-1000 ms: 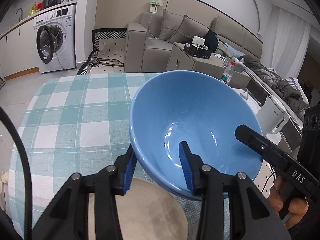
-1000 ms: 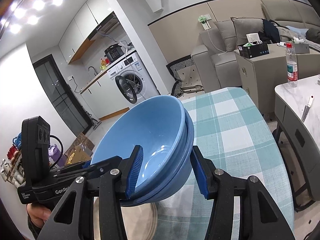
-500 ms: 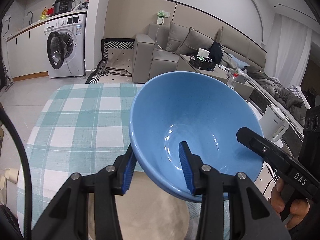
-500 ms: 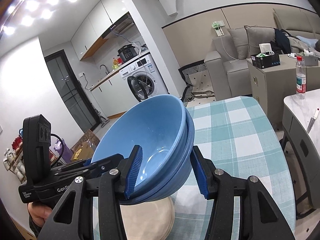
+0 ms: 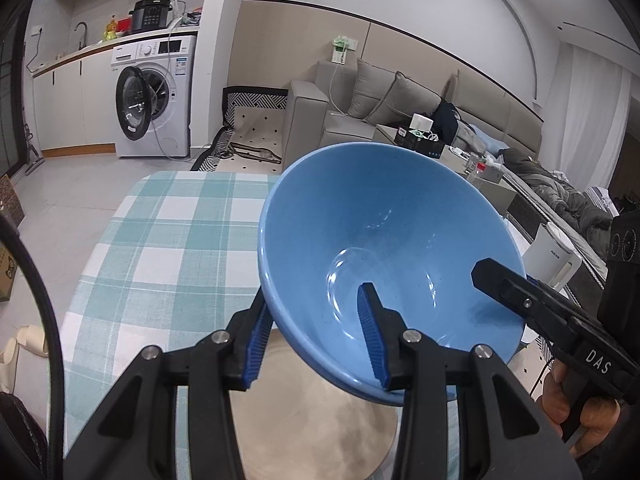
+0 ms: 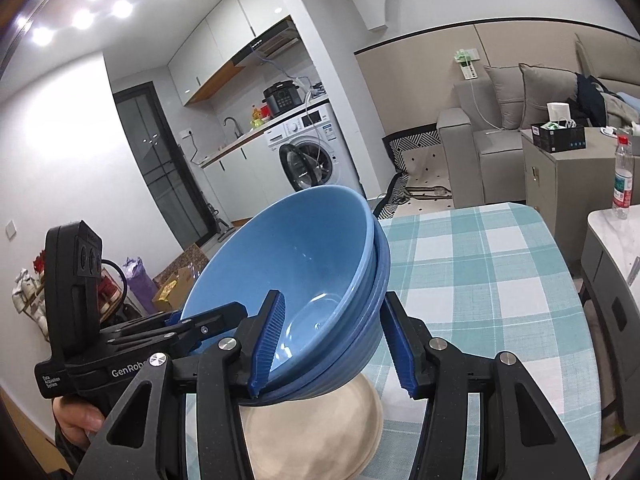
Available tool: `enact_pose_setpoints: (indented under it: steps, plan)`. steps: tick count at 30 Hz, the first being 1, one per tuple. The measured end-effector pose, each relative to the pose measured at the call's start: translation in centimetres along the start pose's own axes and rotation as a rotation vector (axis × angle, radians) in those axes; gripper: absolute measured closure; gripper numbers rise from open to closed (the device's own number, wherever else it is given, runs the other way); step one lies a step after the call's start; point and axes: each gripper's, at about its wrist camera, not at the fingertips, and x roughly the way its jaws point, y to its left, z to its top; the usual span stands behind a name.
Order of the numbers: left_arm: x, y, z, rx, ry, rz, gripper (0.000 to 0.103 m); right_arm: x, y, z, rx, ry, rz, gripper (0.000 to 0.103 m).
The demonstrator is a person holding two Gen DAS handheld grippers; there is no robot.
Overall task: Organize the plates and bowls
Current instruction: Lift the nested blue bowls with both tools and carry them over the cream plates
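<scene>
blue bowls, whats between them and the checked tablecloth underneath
A beige plate lies on the checked tablecloth directly under the lifted blue bowls; the right wrist view shows it best.

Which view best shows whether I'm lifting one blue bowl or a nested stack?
The right wrist view: it catches the blue bowls side-on, so several stacked rims show between the right tool's pads. The left wrist view looks into the top bowl only; the left tool pinches its wall, and the outer layers are hidden.
</scene>
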Motion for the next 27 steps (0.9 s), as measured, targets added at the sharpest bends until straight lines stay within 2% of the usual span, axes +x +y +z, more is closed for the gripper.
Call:
enact_pose_setpoints:
  steps: [6, 27]
  plan:
    - [-0.8, 1.1, -1.0, -0.023, -0.006, 0.033, 0.062, 0.7, 1.5, -0.6, -0.028, 0.021, 0.017, 0.052]
    - [-0.8, 4.1, -3.5, -0.083, 0.036, 0.052, 0.062, 3.7, 3.0, -2.1, -0.044, 0.112, 0.05, 0.052]
